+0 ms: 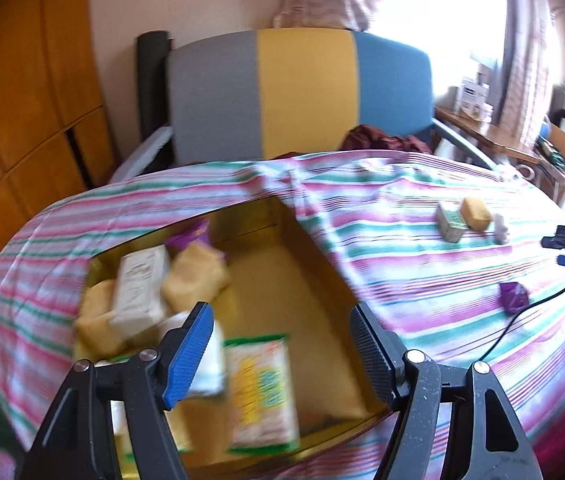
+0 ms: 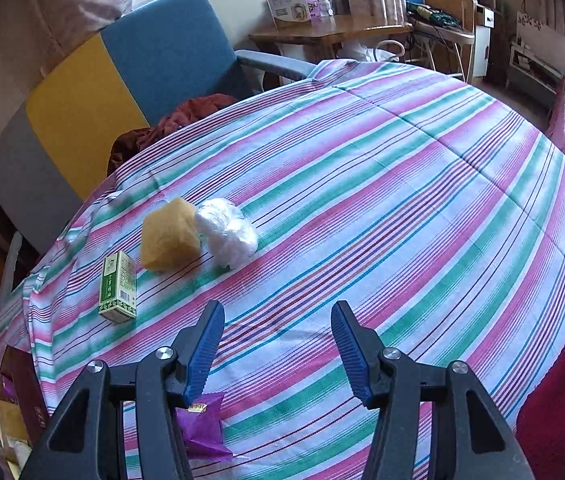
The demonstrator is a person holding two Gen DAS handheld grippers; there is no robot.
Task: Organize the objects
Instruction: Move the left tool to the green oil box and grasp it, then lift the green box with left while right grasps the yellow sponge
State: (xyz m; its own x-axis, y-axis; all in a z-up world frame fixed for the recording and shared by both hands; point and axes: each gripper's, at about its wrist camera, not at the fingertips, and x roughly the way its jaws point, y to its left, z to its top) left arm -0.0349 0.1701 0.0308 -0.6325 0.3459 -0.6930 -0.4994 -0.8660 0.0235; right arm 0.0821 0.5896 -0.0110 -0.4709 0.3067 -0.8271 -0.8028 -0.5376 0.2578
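Note:
An open gold box lies on the striped cloth. It holds a white carton, yellow packets, a purple packet and a green-and-yellow packet. My left gripper hangs open over the box, and the green-and-yellow packet lies below, clear of both pads. My right gripper is open above the cloth, with a purple packet under its left finger. Further off lie a green box, a yellow packet and a white wrapped bundle.
A grey, yellow and blue chair stands behind the table with a maroon cloth on its seat. A wooden cabinet is at the left and a cluttered side table at the back right. A black cable crosses the cloth.

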